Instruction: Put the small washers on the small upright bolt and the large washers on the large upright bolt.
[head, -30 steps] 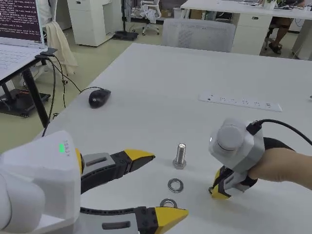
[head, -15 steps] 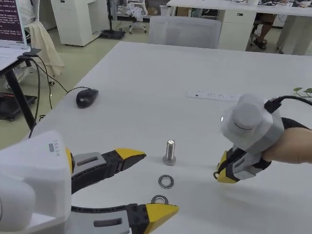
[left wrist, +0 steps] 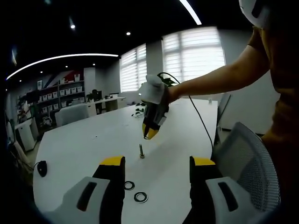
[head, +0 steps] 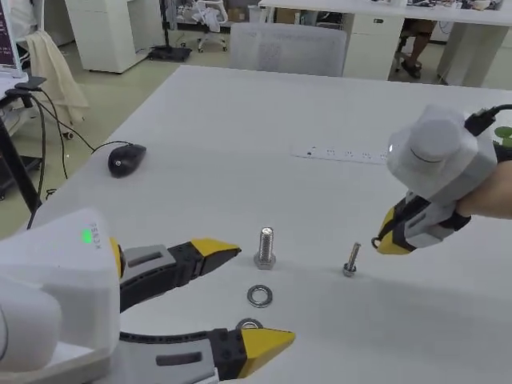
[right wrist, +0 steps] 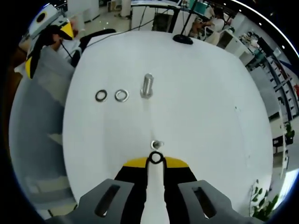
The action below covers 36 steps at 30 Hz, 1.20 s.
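Note:
A large bolt [head: 265, 246] stands upright mid-table, and a small bolt [head: 350, 260] stands upright to its right. Two large washers lie flat in front of the large bolt, one [head: 259, 296] in the open and one [head: 250, 324] partly behind a jaw. My left gripper [head: 254, 296] is open at the near left, its jaws spread around the washers without touching them. My right gripper [head: 388, 242] hovers up and right of the small bolt. In the right gripper view it [right wrist: 156, 162] is shut on a small washer [right wrist: 151, 158], just above the small bolt [right wrist: 157, 143].
A black mouse [head: 126, 158] lies at the far left of the white table [head: 240, 144], and a white power strip [head: 344, 154] lies at the far right. A grey chair [head: 288, 50] stands behind the table's far edge.
My right gripper has risen from the table and moved up and right, uncovering the small bolt standing where it was. The left gripper has stayed in place.

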Available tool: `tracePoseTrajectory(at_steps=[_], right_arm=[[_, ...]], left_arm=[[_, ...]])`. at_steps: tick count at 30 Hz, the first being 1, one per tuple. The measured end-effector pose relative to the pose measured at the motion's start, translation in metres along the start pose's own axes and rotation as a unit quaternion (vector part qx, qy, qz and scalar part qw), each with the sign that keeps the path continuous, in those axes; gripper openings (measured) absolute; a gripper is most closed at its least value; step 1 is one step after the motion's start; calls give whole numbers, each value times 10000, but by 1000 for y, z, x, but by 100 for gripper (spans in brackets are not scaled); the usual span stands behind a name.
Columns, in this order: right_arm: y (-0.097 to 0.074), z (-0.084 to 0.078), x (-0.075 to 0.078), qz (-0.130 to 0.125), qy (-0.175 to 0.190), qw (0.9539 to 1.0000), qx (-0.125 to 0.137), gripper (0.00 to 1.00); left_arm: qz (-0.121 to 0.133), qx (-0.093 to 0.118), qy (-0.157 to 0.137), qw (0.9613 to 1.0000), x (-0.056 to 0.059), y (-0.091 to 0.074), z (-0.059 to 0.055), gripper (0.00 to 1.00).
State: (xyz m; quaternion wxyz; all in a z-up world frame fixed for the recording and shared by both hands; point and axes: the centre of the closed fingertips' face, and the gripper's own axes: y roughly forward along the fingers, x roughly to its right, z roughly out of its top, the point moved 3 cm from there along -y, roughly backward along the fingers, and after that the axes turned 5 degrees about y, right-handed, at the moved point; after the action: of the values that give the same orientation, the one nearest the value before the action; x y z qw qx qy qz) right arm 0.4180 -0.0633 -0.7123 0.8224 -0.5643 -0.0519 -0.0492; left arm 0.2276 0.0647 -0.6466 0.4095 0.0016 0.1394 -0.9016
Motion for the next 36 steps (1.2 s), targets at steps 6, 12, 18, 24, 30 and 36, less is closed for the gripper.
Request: tracePoseTrajectory(at_steps=[6, 12, 18, 24, 30, 36], right_arm=[[9, 10, 3, 55, -44, 10000, -16, 12], [20, 13, 4, 184, -70, 9998, -87, 12], [27, 9, 8, 208, -103, 9996, -171, 12], [32, 8, 9, 263, -88, 9994, -209, 12], [41, 3, 9, 289, -114, 9990, -306, 12], [53, -2, 9, 346, -111, 9988, -341, 12]], left_arm=[[77, -45, -38, 10000, -5, -4, -5, 55], [161, -33, -89, 9998, -9, -5, -6, 55], [195, -54, -139, 9997, -10, -4, -9, 55], [210, -79, -186, 9996, -11, -4, -12, 55], [218, -80, -207, 9995, -12, -2, -12, 55], [206, -140, -250, 9994, -11, 0, -16, 55]])
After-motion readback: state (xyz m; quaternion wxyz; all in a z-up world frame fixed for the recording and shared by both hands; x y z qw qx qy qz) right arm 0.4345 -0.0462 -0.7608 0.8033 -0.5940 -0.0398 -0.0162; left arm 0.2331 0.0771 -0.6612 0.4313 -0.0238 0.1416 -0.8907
